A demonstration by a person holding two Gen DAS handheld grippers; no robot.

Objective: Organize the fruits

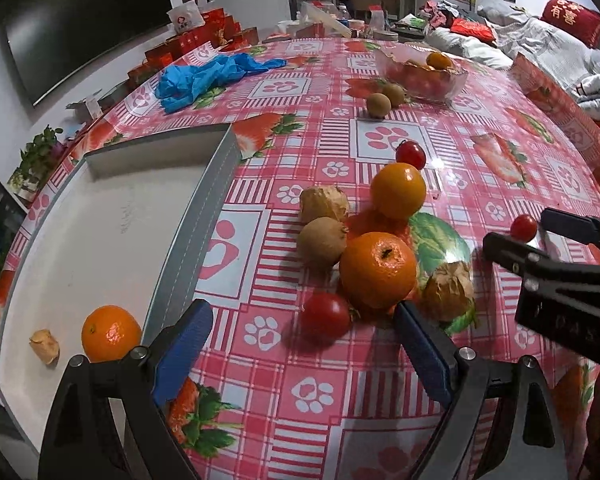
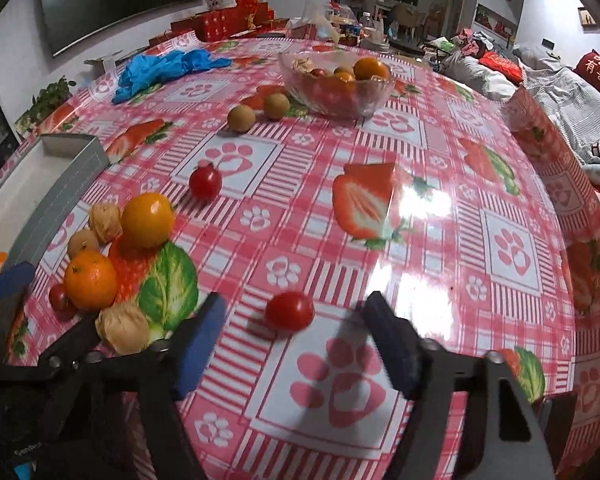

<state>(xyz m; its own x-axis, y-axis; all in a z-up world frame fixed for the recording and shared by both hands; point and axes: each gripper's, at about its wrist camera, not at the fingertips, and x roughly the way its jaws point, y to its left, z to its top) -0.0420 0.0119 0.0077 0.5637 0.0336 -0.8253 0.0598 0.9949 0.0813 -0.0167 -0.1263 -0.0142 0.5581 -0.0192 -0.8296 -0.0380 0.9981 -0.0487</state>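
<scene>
In the left wrist view my left gripper is open and low over the tablecloth, with a red cherry tomato lying between its blue pads and touching neither. Just beyond it sit a big orange, a yellow-orange fruit, a brown kiwi and two papery husked fruits. A white box with grey walls at the left holds an orange and a husked fruit. My right gripper is open around another cherry tomato, with gaps on both sides.
A glass bowl with fruit stands at the far side, two kiwis beside it. A lone tomato lies mid-table. Blue crumpled gloves lie far left. Red boxes and clutter line the far edge; bedding lies to the right.
</scene>
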